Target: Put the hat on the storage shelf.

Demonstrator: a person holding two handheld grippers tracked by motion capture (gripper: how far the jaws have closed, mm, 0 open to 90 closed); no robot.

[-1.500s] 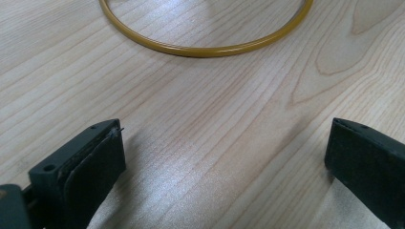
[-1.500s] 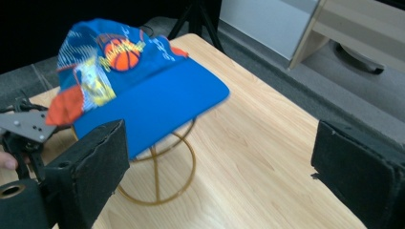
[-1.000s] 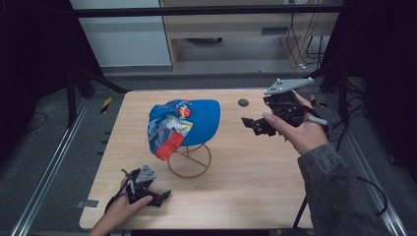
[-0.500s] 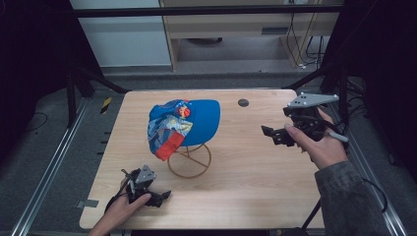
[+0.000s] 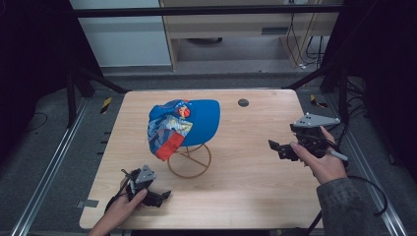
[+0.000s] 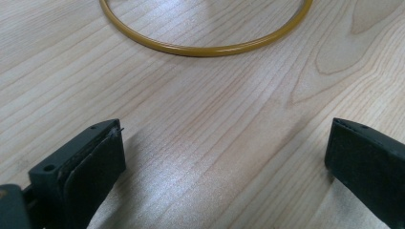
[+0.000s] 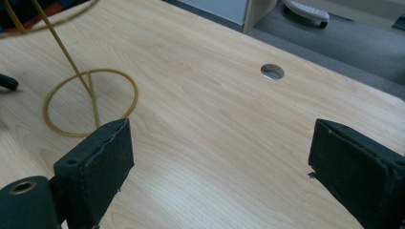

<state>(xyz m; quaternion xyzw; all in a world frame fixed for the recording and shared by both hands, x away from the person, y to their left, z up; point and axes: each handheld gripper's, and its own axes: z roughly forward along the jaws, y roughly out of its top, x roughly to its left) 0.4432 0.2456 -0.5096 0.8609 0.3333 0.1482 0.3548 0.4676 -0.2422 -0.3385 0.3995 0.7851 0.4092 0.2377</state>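
Observation:
A blue cap with a colourful printed front hangs on a gold wire stand in the middle of the wooden table. My left gripper rests low near the front left edge, just short of the stand's base ring. In the left gripper view its jaws are open over bare wood, with the gold ring ahead. My right gripper hovers at the table's right side, pointing left toward the stand. In the right gripper view it is open and empty, and the stand is at the far left.
A round cable hole lies in the table behind the cap, also seen as the hole in the right gripper view. Black frame posts flank the table. A cabinet stands behind it, and a white power strip lies on the floor.
The right gripper has drawn back from the far right part of the table toward the person and the right edge. The left gripper and the cap have stayed put.

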